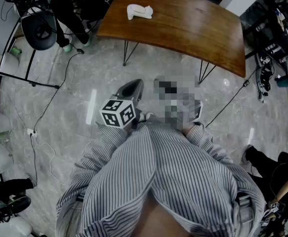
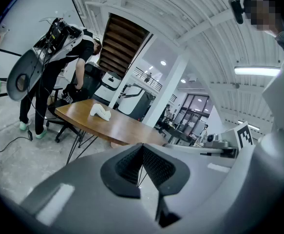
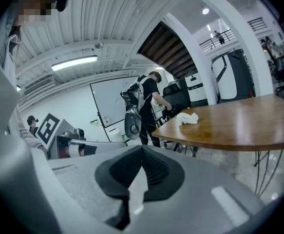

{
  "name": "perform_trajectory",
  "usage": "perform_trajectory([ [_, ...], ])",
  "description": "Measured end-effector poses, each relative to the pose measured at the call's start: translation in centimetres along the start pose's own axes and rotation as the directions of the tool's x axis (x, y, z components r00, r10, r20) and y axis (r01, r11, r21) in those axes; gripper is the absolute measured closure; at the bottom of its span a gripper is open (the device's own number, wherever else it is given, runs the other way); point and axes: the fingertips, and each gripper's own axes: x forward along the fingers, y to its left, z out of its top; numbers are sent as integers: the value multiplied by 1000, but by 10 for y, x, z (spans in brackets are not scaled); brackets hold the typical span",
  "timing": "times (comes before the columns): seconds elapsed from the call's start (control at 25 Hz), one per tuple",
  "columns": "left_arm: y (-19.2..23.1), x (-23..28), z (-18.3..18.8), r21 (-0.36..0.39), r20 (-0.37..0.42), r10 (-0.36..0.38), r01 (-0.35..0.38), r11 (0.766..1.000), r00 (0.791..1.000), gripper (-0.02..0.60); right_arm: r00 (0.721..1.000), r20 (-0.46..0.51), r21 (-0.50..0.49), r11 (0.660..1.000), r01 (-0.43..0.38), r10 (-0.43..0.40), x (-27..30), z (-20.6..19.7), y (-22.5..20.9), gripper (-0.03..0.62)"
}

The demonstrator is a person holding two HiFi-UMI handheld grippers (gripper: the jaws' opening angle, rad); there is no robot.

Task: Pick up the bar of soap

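The white bar of soap (image 1: 140,11) lies on the far left part of a curved brown wooden table (image 1: 193,28), with nothing else on the tabletop. It also shows small and distant in the left gripper view as the soap (image 2: 100,112) and in the right gripper view as the soap (image 3: 187,118). I stand well back from the table, with both grippers held close to my chest over the floor. My left gripper (image 1: 133,87) (image 2: 142,146) is shut and empty. My right gripper (image 3: 142,147) is shut and empty too; a mosaic patch hides most of it in the head view.
The table stands on thin black hairpin legs (image 1: 129,53) on a grey marbled floor. A person in black (image 2: 81,57) bends over beyond its far left end, beside a round black chair back (image 1: 38,31). Cables (image 1: 50,107) trail across the floor at left; equipment (image 1: 267,68) crowds the right.
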Motion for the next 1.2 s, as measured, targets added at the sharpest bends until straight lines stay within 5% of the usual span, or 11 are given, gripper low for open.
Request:
perform_trajectory([
  [0.56, 4, 7, 3, -33, 9, 15, -15, 999, 1000, 577, 1000, -24, -17, 1000, -15, 14, 5, 2, -5, 592],
  [0.8, -5, 11, 6, -73, 64, -48, 53, 996, 997, 577, 999, 19, 53, 998, -42, 42, 5, 6, -14, 592],
  [1.2, 1, 26, -13, -120, 39, -2, 7, 993, 999, 577, 999, -29, 79, 996, -37, 39, 5, -10, -37, 592],
])
